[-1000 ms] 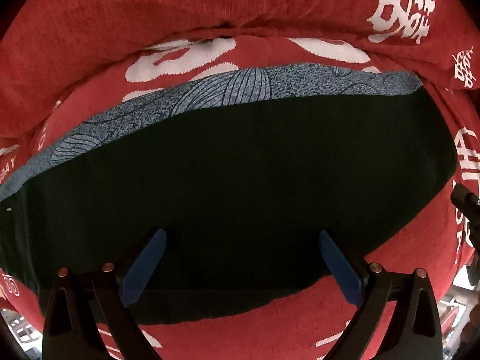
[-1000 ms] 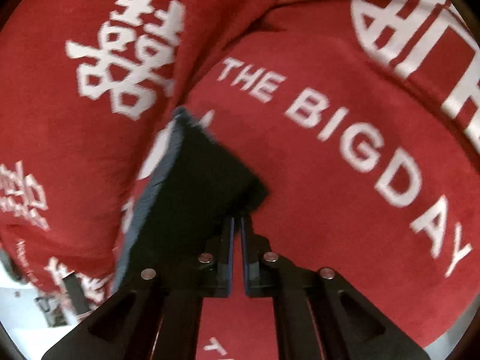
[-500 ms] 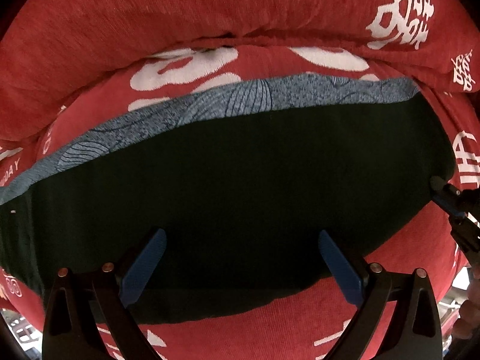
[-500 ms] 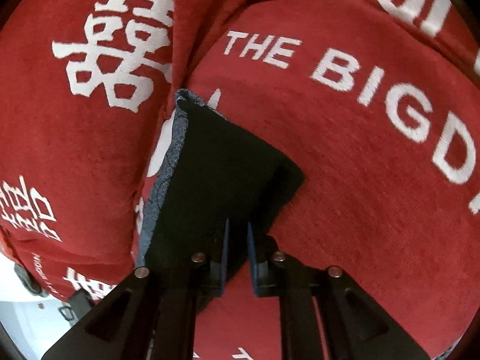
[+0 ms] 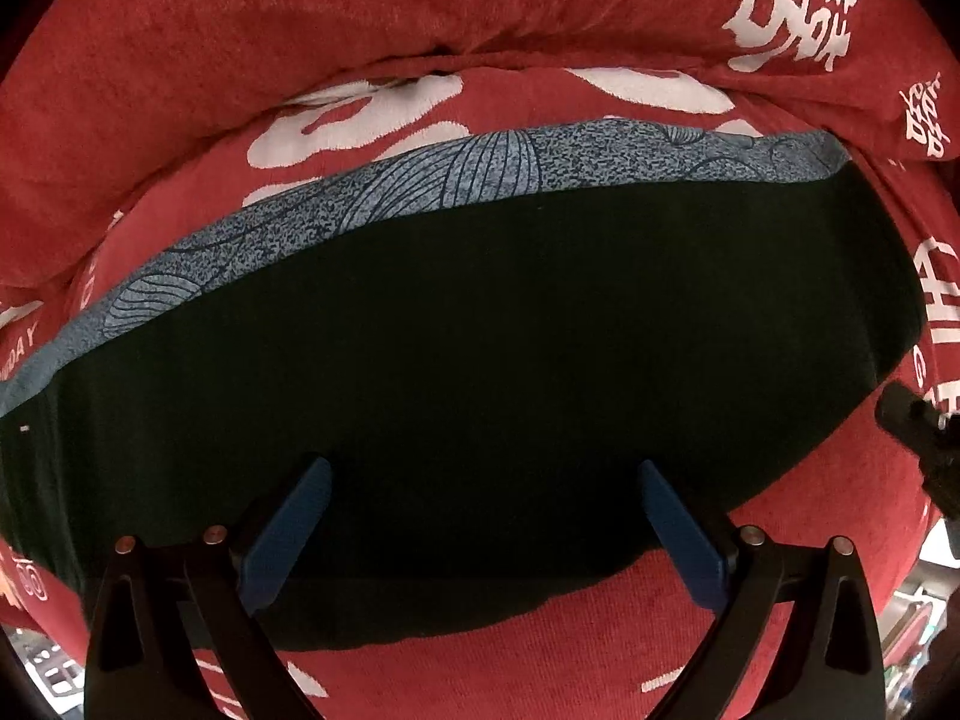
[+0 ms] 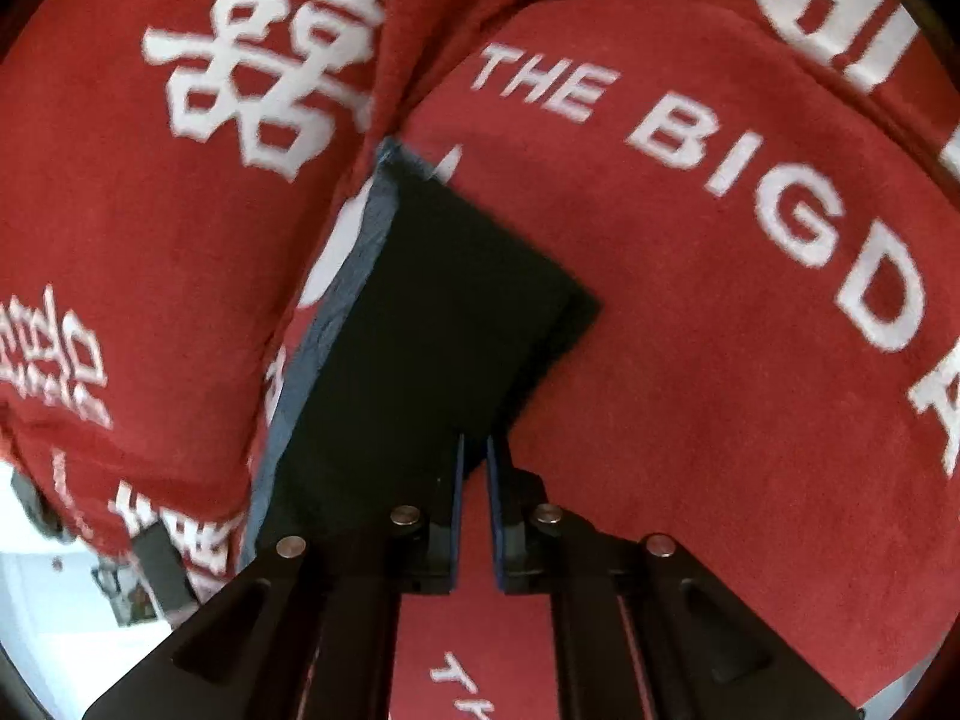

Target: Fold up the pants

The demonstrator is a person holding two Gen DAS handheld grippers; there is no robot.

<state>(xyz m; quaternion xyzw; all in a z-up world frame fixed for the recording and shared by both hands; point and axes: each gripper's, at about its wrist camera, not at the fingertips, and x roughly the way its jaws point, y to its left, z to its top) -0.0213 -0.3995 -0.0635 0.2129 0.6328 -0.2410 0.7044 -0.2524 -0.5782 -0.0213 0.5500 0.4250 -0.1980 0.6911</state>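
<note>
The dark pants lie folded flat on a red sofa seat, and a blue patterned layer shows along their far edge. Straight above their near half hangs my left gripper, open wide with nothing held. In the right wrist view the pants run away from my right gripper. Its jaws are nearly together and opening a crack, with the pants' right edge between the tips. That right gripper also shows at the pants' right end in the left wrist view.
The red cover with white lettering spreads over the seat to the right of the pants. A red back cushion rises right behind them. Past the sofa's left end I see a pale floor with small items.
The right gripper has crept along the pants' right edge, and its jaws have parted slightly. The pants and the left gripper have stayed put.
</note>
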